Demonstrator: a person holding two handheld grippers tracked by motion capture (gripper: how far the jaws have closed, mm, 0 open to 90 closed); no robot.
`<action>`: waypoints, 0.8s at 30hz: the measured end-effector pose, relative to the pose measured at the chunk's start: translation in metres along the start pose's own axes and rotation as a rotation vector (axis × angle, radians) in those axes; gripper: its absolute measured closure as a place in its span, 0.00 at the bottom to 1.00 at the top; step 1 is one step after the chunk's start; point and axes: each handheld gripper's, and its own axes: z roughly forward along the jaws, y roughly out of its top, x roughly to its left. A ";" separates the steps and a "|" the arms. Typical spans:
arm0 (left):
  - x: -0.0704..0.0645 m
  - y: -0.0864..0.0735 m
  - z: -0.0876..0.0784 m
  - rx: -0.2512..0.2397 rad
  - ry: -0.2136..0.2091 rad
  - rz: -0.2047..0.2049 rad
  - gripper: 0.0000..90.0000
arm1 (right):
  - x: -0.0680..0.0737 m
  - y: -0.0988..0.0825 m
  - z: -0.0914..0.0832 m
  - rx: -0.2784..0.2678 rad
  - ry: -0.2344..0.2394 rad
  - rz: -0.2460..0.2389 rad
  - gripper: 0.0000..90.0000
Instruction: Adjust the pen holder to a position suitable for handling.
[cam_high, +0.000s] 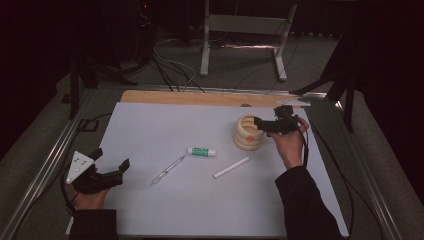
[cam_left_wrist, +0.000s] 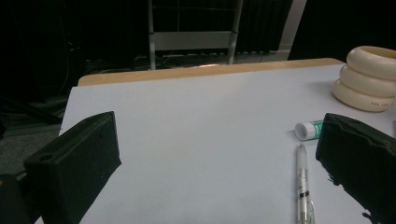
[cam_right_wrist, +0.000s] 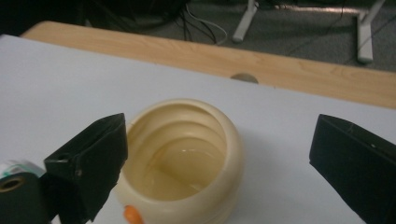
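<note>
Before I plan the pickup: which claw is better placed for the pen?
The left claw: it is open with the pen between its jaws, while the right claw hovers at the ringed pot.

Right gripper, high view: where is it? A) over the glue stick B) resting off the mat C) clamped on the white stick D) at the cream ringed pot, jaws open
D: the right gripper hangs at the cream ringed pot, its jaws spread wide in its own view.

Both sleeves are dark — long, reaching the wrists. The left gripper (cam_high: 111, 160) is black with 2 blocky jaws and a grey 3-cornered plate (cam_high: 78, 165). The right gripper (cam_high: 259, 121) is black too — a dark cable (cam_high: 306, 150) trails from it.
</note>
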 end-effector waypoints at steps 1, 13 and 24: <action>0.000 0.000 0.000 0.000 -0.001 -0.001 0.00 | 0.000 0.000 0.003 0.009 -0.013 0.000 0.10; 0.001 0.000 0.000 0.001 0.000 0.000 0.00 | -0.006 -0.017 0.044 0.119 -0.045 0.076 0.61; 0.001 0.000 -0.001 0.000 0.001 0.000 0.00 | -0.004 -0.021 0.050 0.149 -0.080 0.079 0.84</action>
